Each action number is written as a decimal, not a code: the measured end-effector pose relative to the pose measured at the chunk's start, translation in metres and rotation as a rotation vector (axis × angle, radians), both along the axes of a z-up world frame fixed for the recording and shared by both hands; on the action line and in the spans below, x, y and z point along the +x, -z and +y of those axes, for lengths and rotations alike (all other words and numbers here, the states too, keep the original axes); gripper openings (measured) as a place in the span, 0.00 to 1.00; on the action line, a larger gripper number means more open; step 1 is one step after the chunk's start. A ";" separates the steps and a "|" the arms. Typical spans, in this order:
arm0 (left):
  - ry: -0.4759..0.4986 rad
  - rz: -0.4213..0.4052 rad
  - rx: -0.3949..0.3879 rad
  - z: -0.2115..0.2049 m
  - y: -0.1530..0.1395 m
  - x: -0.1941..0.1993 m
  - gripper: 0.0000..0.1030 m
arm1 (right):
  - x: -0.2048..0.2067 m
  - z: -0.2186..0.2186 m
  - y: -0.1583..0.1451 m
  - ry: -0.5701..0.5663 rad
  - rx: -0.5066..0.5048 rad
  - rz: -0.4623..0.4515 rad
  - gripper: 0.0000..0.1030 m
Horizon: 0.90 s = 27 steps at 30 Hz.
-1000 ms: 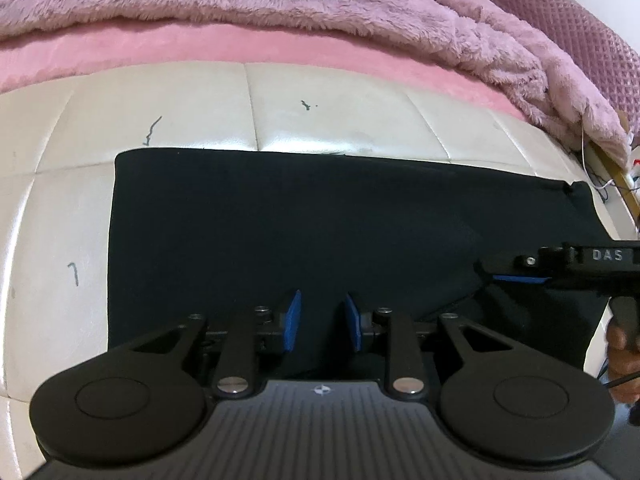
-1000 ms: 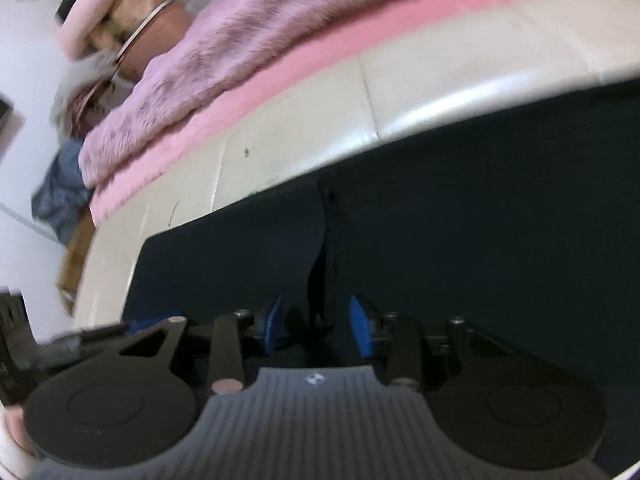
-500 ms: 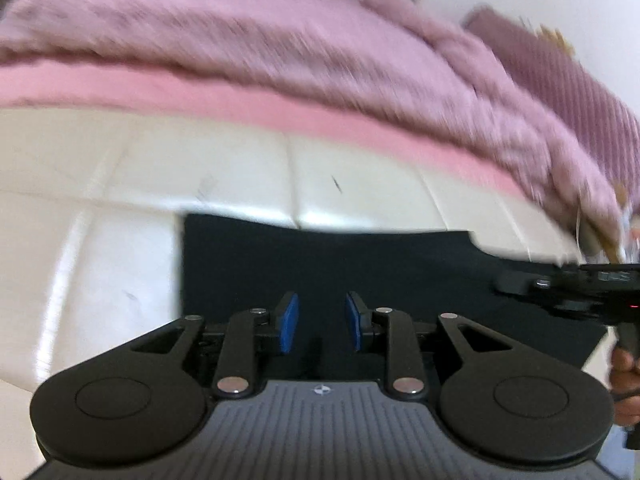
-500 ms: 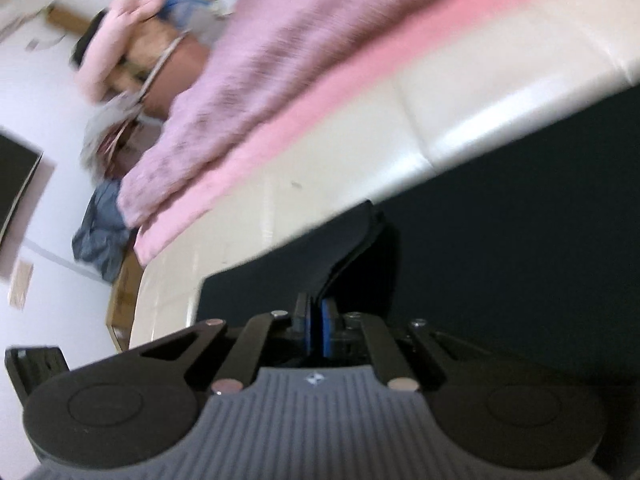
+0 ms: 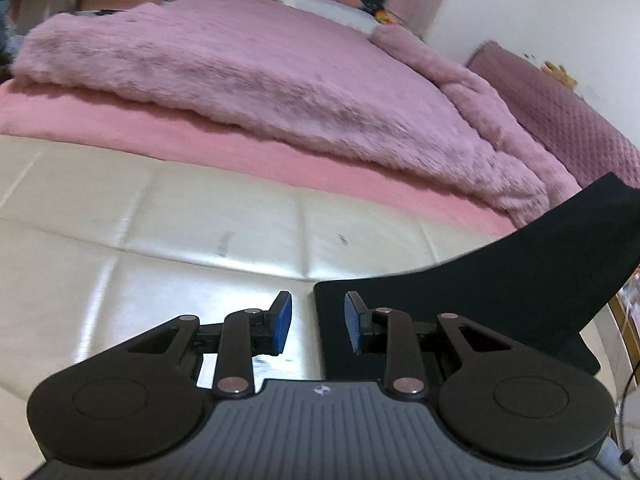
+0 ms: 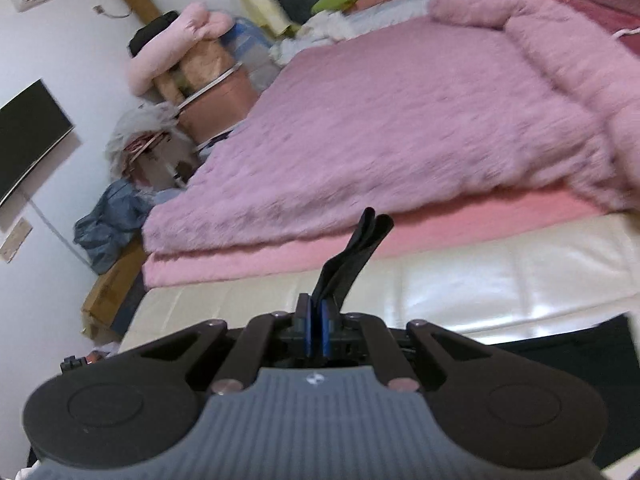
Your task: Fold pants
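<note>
Cream padded bench [image 5: 160, 216] at the foot of the pink bed [image 5: 248, 68] carries our black pants [image 5: 492, 292]. We see the left tongs [image 5: 316, 322] part open and empty, with the near corner of the cloth just beside the right pad. Our right tongs [image 6: 316, 330] are closed on a raised fold of the pants. Their long axis runs across the bench and rises toward the right, so the right hand is nearer.
</note>
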<state>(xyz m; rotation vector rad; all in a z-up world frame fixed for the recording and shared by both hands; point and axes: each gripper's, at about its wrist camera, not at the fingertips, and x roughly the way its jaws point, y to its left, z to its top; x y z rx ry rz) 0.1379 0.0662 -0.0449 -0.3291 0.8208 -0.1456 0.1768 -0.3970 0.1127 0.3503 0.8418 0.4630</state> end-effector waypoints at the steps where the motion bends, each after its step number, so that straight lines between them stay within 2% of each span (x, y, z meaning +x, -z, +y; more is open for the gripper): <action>1: 0.013 0.003 0.000 -0.007 0.002 0.003 0.31 | -0.002 -0.013 -0.005 0.017 -0.020 -0.002 0.00; 4: 0.071 0.019 0.004 -0.030 0.007 0.012 0.31 | -0.008 -0.059 -0.012 0.075 -0.081 0.005 0.00; 7: 0.121 0.041 0.020 -0.053 0.015 0.021 0.31 | -0.013 -0.109 0.000 0.146 -0.108 0.040 0.00; 10: 0.169 0.066 0.042 -0.076 0.025 0.029 0.31 | -0.015 -0.155 0.027 0.219 -0.115 0.100 0.00; 14: 0.223 0.103 0.070 -0.103 0.037 0.039 0.31 | -0.014 -0.195 0.087 0.292 -0.137 0.200 0.00; 20: 0.274 0.183 0.164 -0.130 0.061 0.044 0.26 | -0.016 -0.219 0.165 0.345 -0.211 0.303 0.00; 24: 0.264 0.206 0.184 -0.131 0.069 0.044 0.25 | -0.015 -0.225 0.189 0.360 -0.236 0.338 0.00; 27: 0.261 0.214 0.185 -0.130 0.070 0.045 0.23 | -0.010 -0.217 0.191 0.348 -0.267 0.333 0.00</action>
